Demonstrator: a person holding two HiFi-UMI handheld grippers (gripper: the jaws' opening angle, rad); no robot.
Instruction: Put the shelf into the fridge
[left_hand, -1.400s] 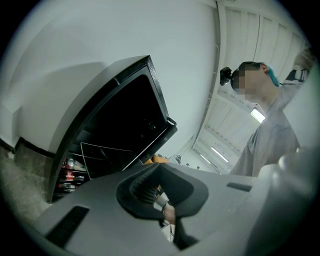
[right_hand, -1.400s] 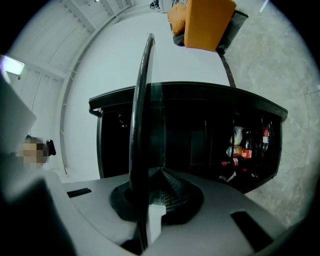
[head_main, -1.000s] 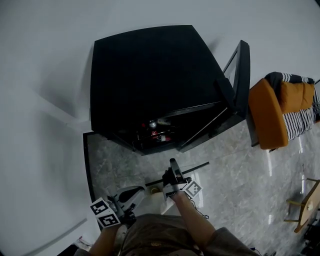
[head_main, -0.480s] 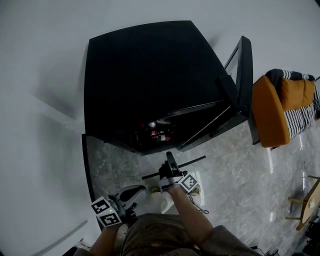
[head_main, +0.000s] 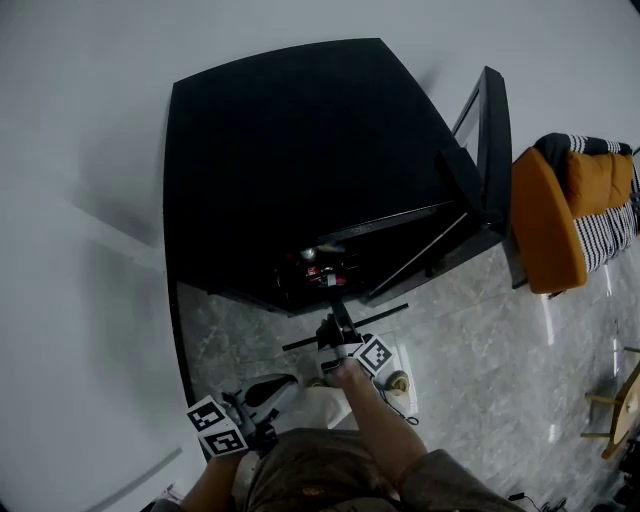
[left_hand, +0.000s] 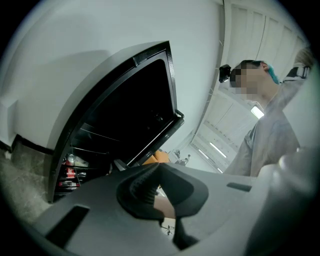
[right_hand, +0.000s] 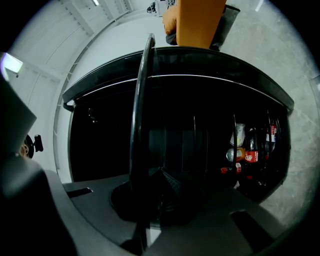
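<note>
Head view is looking steeply down on a person standing over a grey marble floor (head_main: 480, 360). Closest to the body, the left gripper (head_main: 265, 388) is hanging low at the person's left side. In the left gripper view its jaws are pressing tip to tip, with nothing showing between them (left_hand: 159, 167).

Slightly farther out, the person's right arm is reaching forward. The right gripper (head_main: 340, 328) is clamping the shelf (head_main: 375, 320), which is showing here as a thin dark bar lying crosswise, its right end tilting up toward the door. The shelf is hovering over the floor just in front of the fridge's open mouth, and is not inside. In the right gripper view the jaws (right_hand: 160, 175) are closing tight on the shelf (right_hand: 141, 110), whose dark edge is running up the picture from between them.

Beyond the shelf, the black fridge (head_main: 300, 150) is standing against a pale wall, its inside dark. Bottles (head_main: 318, 272) with red labels are sitting low inside it; the right gripper view is showing them on the right of the fridge's inside (right_hand: 250, 150). The fridge door (head_main: 490, 150) is standing open on the right. Past the door, an orange chair (head_main: 545, 215) with a striped cloth over it is standing well apart from the person.
</note>
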